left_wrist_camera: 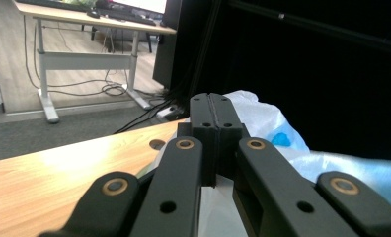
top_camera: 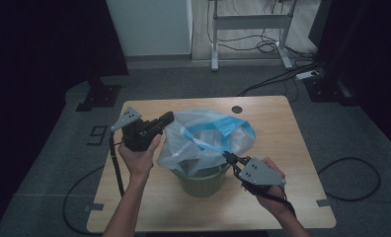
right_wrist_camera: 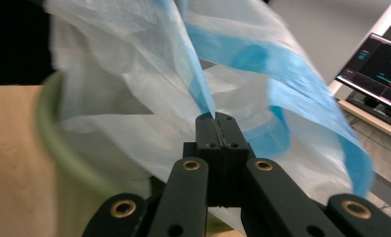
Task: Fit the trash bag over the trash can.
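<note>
Translucent white plastic with a blue drawstring band, that's the bin liner bag billowing over the small green plastic waste bin near the front middle of the pale wooden table. From the high view, the left gripper sits at the bag's left edge, level with its rim, while the right gripper comes in at the bin's right side, its tips on the blue band. One pull on each side, which looks like the way to spread the bag's mouth wide over the bin's rim.

Over to the left gripper view: the left gripper has its jaws pressed flat together, the white bag just behind and under them. Whether a fold of film is caught between the pads I cannot tell; the seam looks bare from here, with the table off to the side.

Now the right gripper view: the right gripper has its jaws tight together, pinching the bag right where the blue band runs into the tips. The bin's green rim curves by on the left, so the film is being held up and outward, clear of that rim.
</note>
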`<state>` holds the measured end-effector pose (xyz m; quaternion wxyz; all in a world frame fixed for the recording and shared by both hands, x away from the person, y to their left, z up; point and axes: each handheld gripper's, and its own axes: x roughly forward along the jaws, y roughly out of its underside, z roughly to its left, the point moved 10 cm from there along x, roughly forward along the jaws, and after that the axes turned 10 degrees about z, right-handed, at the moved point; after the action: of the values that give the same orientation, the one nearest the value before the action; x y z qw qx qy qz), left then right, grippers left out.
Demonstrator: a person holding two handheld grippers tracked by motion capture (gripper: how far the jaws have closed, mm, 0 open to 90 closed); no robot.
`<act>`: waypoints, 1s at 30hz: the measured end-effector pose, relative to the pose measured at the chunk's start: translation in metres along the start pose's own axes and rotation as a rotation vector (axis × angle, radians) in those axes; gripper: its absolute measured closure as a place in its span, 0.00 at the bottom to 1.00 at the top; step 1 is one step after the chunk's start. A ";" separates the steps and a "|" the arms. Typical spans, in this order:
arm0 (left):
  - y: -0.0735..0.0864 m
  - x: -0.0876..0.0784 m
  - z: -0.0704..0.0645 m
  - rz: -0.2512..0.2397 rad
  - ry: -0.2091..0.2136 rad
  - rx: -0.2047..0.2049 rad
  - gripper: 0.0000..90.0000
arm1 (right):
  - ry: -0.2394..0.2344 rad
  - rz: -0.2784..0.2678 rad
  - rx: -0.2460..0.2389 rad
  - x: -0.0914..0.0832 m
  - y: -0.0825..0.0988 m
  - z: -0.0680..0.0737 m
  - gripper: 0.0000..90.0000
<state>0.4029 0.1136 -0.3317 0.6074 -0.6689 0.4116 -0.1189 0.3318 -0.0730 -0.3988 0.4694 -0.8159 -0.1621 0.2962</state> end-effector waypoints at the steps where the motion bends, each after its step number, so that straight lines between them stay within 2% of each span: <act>1: -0.001 0.000 0.001 -0.004 0.000 -0.001 1.00 | 0.004 -0.001 0.001 0.002 -0.002 -0.007 0.99; 4: -0.002 -0.003 -0.002 -0.019 0.017 -0.001 1.00 | 0.017 -0.005 -0.008 0.005 -0.007 -0.017 0.99; 6: -0.001 -0.007 -0.005 -0.027 0.049 -0.011 1.00 | 0.012 -0.017 -0.024 0.002 -0.011 -0.020 0.99; 8: 0.004 -0.013 -0.010 -0.027 0.066 0.000 1.00 | 0.000 -0.039 -0.025 -0.003 -0.014 -0.021 0.99; 10: 0.014 -0.020 -0.016 -0.030 0.078 0.009 1.00 | -0.021 -0.060 -0.033 -0.012 -0.014 -0.015 0.99; 13: 0.034 -0.034 -0.024 -0.042 0.101 0.005 1.00 | -0.062 -0.072 -0.061 -0.024 -0.009 0.004 0.99; 18: 0.068 -0.045 -0.026 -0.025 0.118 -0.015 1.00 | -0.132 -0.067 -0.069 -0.031 0.006 0.036 0.99; 22: 0.091 -0.047 -0.019 -0.010 0.125 -0.054 1.00 | -0.186 -0.067 -0.027 -0.032 0.019 0.052 0.98; 26: 0.107 -0.048 -0.017 -0.006 0.133 -0.076 1.00 | -0.230 -0.048 -0.016 -0.031 0.031 0.066 0.95; 28: 0.111 -0.048 -0.016 -0.007 0.135 -0.084 1.00 | -0.242 -0.059 0.007 -0.035 0.033 0.066 0.83; 30: 0.114 -0.049 -0.015 -0.008 0.134 -0.093 1.00 | -0.239 -0.077 0.055 -0.040 0.031 0.060 0.79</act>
<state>0.3162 0.1457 -0.4155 0.5465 -0.6886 0.4535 -0.1466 0.2623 -0.0696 -0.4351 0.4799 -0.7549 -0.2399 0.3772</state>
